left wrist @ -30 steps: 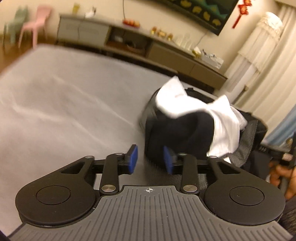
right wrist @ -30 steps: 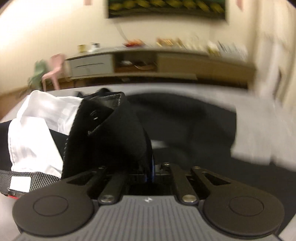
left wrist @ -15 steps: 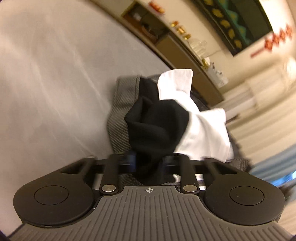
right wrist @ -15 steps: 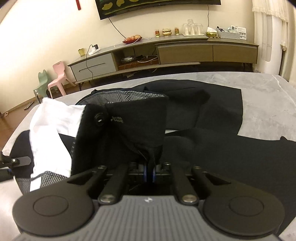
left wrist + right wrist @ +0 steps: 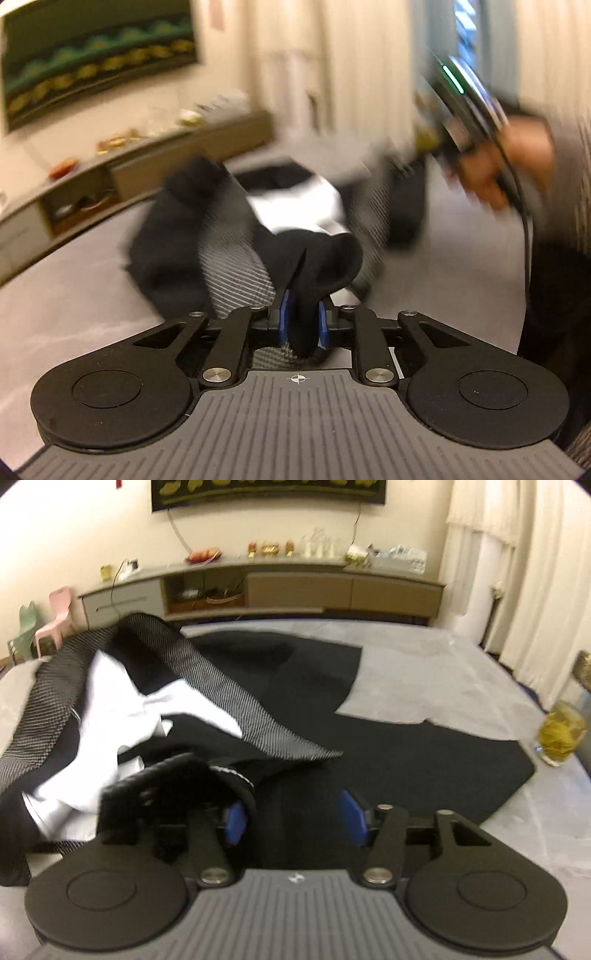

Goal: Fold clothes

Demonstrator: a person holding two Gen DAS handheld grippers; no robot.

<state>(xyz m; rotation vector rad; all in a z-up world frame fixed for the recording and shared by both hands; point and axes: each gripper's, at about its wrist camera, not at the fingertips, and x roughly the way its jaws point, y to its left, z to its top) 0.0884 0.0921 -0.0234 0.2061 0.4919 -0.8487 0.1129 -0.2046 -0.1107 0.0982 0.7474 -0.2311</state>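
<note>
Black trousers [image 5: 388,753] with a grey striped lining [image 5: 236,705] and white pocket cloth [image 5: 122,709] lie crumpled on the grey surface [image 5: 436,679]. My right gripper [image 5: 293,821] hangs just above the black cloth; its jaws are opening wide and grip nothing, though the waistband [image 5: 177,775] lies against the left finger. In the blurred left wrist view, my left gripper [image 5: 302,325] has its jaws opening with a fold of the black trousers [image 5: 317,266] still between the blue pads.
A glass of yellow drink [image 5: 561,734] stands at the right edge of the surface. A person's hand [image 5: 491,173] holds the other gripper at the upper right of the left wrist view. A low sideboard [image 5: 295,587] runs along the far wall.
My right gripper let go of the black waistband, opened wide and drew back. My left gripper closed on a black fold, swung round towards the person, and its jaws have since widened.
</note>
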